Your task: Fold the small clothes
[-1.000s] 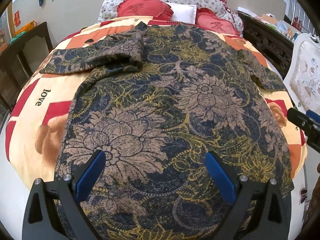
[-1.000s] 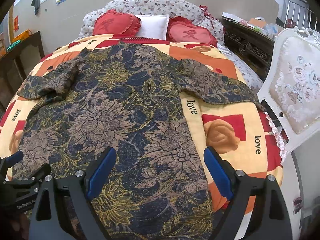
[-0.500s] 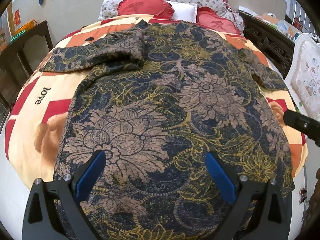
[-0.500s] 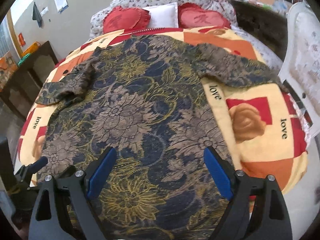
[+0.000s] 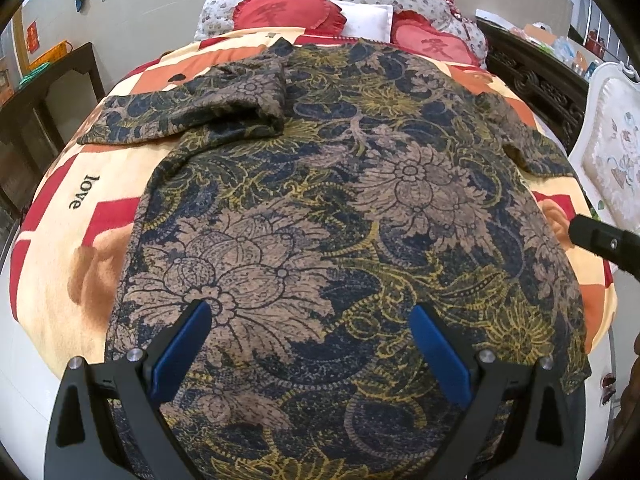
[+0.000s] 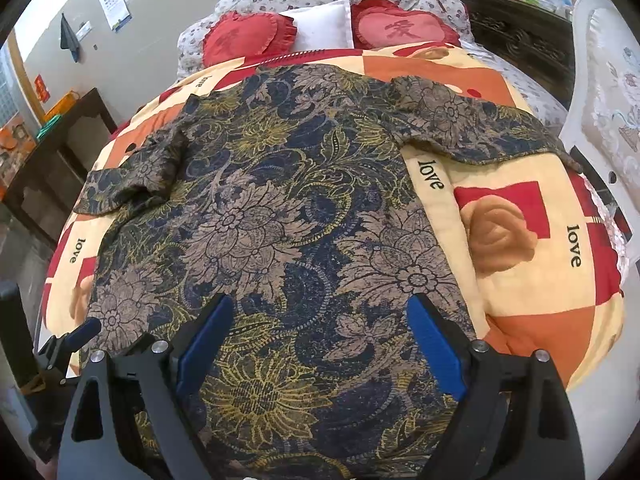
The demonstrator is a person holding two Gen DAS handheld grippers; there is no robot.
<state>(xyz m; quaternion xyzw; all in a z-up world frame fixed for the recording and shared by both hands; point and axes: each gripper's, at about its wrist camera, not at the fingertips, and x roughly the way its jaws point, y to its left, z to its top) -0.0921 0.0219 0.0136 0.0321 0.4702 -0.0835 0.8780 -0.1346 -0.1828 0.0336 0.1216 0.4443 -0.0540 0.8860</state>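
We see the floral garment (image 5: 340,208) spread flat on the bed's quilt (image 5: 80,248), its collar end toward the two red heart pillows (image 6: 248,36) and its hem toward us. The left tongs (image 5: 312,344) hang above the garment's hem half with their blue pads spread wide, nothing between them but the cloth lying below. The right tongs (image 6: 320,336) stand spread just as wide over the garment's hem nearer its right edge, and we cannot see them pinching anything. One sleeve (image 5: 192,108) lies partly doubled over near the garment's shoulder; the other sleeve (image 6: 480,132) reaches out across the quilt toward the white chair (image 6: 608,92). The garment's hem is cut off by the bottom of both views and hidden behind the tongs' black arms. In the left view only the tip of the right tongs shows beyond the garment's edge.
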